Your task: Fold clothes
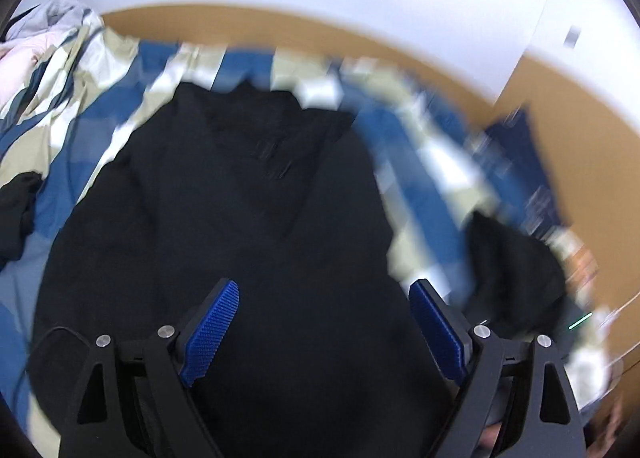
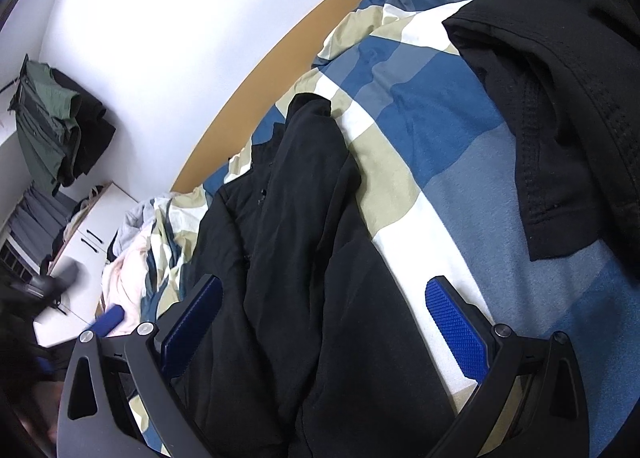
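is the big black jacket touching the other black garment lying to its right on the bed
Apart. The right wrist view shows the black jacket and the other black garment separated by a broad strip of bare checked duvet.

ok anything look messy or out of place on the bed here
Yes. The black jacket lies rumpled with deep creases, not spread flat for folding. A second black garment is bunched further along the checked blanket, and pale clothes sit heaped at its far end. Nothing looks torn or spilled.

a blue, white and tan checked blanket (image 2: 420,110) covers the bed. a brown headboard (image 2: 256,70) runs along the white wall (image 2: 160,18). a white cupboard (image 2: 80,254) stands near.
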A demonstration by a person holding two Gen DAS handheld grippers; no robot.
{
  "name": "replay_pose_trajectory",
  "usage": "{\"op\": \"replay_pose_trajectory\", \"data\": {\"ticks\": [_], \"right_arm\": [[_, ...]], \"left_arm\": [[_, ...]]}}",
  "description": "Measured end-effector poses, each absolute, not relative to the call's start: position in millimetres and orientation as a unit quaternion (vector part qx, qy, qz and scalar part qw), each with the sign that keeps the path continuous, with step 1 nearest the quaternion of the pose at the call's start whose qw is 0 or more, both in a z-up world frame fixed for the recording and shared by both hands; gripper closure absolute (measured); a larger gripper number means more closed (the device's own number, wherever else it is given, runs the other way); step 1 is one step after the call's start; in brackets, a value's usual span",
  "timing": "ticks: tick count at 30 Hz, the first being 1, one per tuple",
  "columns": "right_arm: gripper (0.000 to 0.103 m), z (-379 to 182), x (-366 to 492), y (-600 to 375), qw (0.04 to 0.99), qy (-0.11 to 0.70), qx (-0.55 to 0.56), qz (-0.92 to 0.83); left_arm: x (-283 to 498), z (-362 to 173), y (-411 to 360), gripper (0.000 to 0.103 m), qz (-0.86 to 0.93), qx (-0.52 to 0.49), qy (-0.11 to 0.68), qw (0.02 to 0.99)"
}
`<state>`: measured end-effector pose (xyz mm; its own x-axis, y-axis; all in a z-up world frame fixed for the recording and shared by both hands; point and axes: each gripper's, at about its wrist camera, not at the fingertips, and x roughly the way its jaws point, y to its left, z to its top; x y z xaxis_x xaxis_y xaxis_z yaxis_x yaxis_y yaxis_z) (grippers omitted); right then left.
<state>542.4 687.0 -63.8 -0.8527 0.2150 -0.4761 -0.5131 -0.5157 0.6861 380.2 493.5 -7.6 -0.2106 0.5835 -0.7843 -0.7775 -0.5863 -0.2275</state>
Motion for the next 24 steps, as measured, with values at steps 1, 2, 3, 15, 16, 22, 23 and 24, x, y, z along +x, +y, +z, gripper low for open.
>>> {"op": "replay_pose_trajectory", "data": {"ticks": [1, 2, 3, 15, 16, 22, 23, 24], "right_arm": [[0.000, -63, 541, 686, 0.214, 0.439, -0.171, 0.856], [0.000, -62, 540, 684, 0.216, 0.429, -0.176, 0.859], [0.000, -60, 537, 681, 0.220, 0.417, -0.182, 0.863], [0.000, -75, 457, 595, 0.190, 0.186, -0.362, 0.894], [0.000, -79, 453, 595, 0.192, 0.185, -0.376, 0.887], [0.000, -61, 485, 588, 0.224, 0.181, -0.327, 0.900], [0.000, -54, 493, 585, 0.225, 0.178, -0.302, 0.909], [0.000, -48, 499, 582, 0.224, 0.174, -0.282, 0.917]], "left_arm": [[376, -24, 495, 0.017, 0.763, -0.467, 0.137, 0.426], [372, -36, 492, 0.018, 0.755, -0.486, 0.144, 0.416], [366, -42, 482, 0.022, 0.748, -0.501, 0.124, 0.417], [273, -23, 309, 0.016, 0.837, -0.446, -0.003, 0.316], [263, -28, 292, 0.016, 0.832, -0.461, -0.022, 0.307], [237, -26, 205, 0.016, 0.826, -0.459, -0.107, 0.308], [236, -25, 197, 0.016, 0.830, -0.454, -0.108, 0.306], [235, -24, 190, 0.016, 0.833, -0.448, -0.110, 0.304]]}}
